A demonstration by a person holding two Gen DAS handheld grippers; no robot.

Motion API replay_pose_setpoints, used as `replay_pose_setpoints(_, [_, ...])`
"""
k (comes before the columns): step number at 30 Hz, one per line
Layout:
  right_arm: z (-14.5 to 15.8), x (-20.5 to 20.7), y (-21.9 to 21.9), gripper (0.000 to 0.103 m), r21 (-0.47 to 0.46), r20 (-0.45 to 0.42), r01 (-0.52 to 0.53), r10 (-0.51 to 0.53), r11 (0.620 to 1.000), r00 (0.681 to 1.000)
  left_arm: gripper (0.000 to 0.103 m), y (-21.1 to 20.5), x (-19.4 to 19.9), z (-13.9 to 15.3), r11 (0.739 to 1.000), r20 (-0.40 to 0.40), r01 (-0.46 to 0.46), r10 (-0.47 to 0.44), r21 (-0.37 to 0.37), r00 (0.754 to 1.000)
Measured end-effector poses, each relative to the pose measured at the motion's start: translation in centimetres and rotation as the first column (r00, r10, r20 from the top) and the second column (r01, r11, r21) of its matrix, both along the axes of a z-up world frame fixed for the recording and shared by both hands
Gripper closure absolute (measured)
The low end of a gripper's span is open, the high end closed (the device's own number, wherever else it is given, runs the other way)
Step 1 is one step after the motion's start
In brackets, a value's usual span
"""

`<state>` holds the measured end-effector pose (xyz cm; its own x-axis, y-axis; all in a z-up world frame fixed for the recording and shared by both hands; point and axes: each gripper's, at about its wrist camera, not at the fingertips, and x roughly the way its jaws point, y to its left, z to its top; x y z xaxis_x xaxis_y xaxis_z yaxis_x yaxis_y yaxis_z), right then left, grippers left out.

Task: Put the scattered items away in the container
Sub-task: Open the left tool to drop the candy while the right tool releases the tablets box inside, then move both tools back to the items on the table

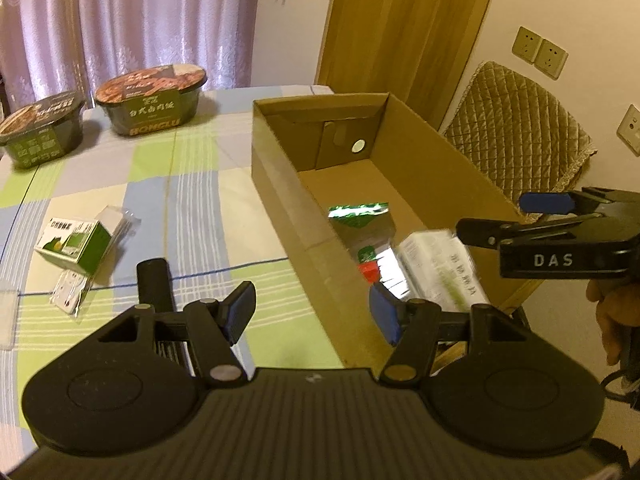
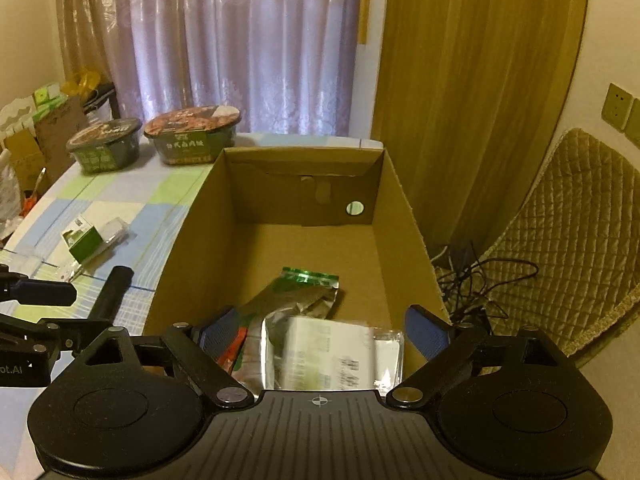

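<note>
The open cardboard box (image 1: 276,184) (image 2: 188,248) stands on the checked tablecloth. Inside lie a green foil pouch (image 1: 358,220) (image 2: 308,286), a red-marked pack (image 1: 369,272) and a white packet (image 1: 440,272) (image 2: 332,354), which looks motion-blurred. My right gripper (image 2: 322,330) (image 1: 496,218) hovers open over the box's near end, directly above the white packet without touching it. My left gripper (image 1: 313,314) (image 2: 32,312) is open over the box's left wall and holds nothing. A small green carton (image 1: 78,244) (image 2: 82,242) with clear plastic sachets (image 1: 118,220) rests on the cloth to the left.
Two lidded instant-food bowls (image 1: 154,98) (image 1: 40,128) stand at the table's far left. A quilted chair (image 1: 520,132) (image 2: 568,240) is right of the box, with cables (image 2: 476,280) on the floor. A hand (image 1: 616,312) holds the right gripper. Curtains hang behind.
</note>
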<state>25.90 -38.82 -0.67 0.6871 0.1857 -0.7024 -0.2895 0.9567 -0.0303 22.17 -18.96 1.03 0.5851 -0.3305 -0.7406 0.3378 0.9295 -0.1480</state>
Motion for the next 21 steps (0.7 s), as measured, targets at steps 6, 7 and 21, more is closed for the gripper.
replay_pose_setpoints(6, [0.0, -0.6, 0.3, 0.008, -0.010, -0.015, 0.003, -0.003, 1.000, 1.000, 0.045, 1.2, -0.7, -0.3, 1.000, -0.010, -0.013, 0.013, 0.002, 1.000])
replay_pose_setpoints(7, [0.1, -0.8, 0.3, 0.008, -0.010, -0.015, 0.003, -0.003, 1.000, 1.000, 0.045, 1.3, -1.0, -0.3, 1.000, -0.011, -0.014, 0.014, 0.003, 1.000])
replay_pose_setpoints(21, [2.2, -3.6, 3.0, 0.008, -0.046, 0.008, -0.016, 0.017, 0.999, 1.000, 0.033, 6.0, -4.1, 0.8, 0.998, 0.002, -0.058, 0.058, 0.019, 0.998])
